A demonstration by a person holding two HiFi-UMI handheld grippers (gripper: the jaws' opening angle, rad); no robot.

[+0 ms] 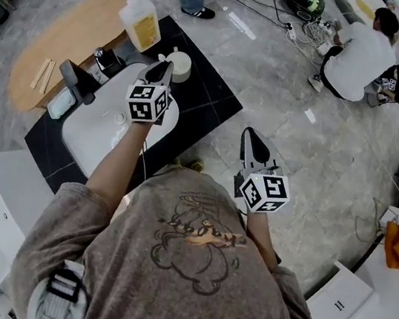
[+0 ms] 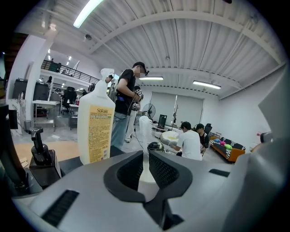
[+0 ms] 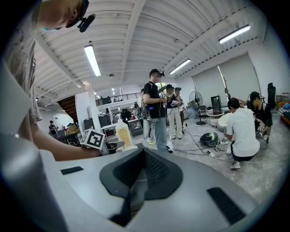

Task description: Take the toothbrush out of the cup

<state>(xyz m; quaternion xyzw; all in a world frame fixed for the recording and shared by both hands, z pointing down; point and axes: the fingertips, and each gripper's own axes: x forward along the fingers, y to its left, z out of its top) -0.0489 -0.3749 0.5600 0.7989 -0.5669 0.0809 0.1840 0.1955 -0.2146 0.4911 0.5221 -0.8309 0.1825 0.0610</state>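
Black counter (image 1: pixel 214 93), basin (image 1: pixel 91 134): we logged the cup (image 1: pixel 180 67) at one o'clock. Left gripper (image 2: pixel 145 156) clamped narrow on the toothbrush (image 2: pixel 143 133) at the cup; right gripper (image 3: pixel 142 153) closed, empty. We judged a straight upward lift best.

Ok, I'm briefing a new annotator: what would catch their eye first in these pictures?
The left hand-held gripper over the white sink, jaws pinched on a slim white toothbrush by the cup. Next, the tall yellow-labelled bottle at the far end of the counter, and people sitting on the floor at upper right.
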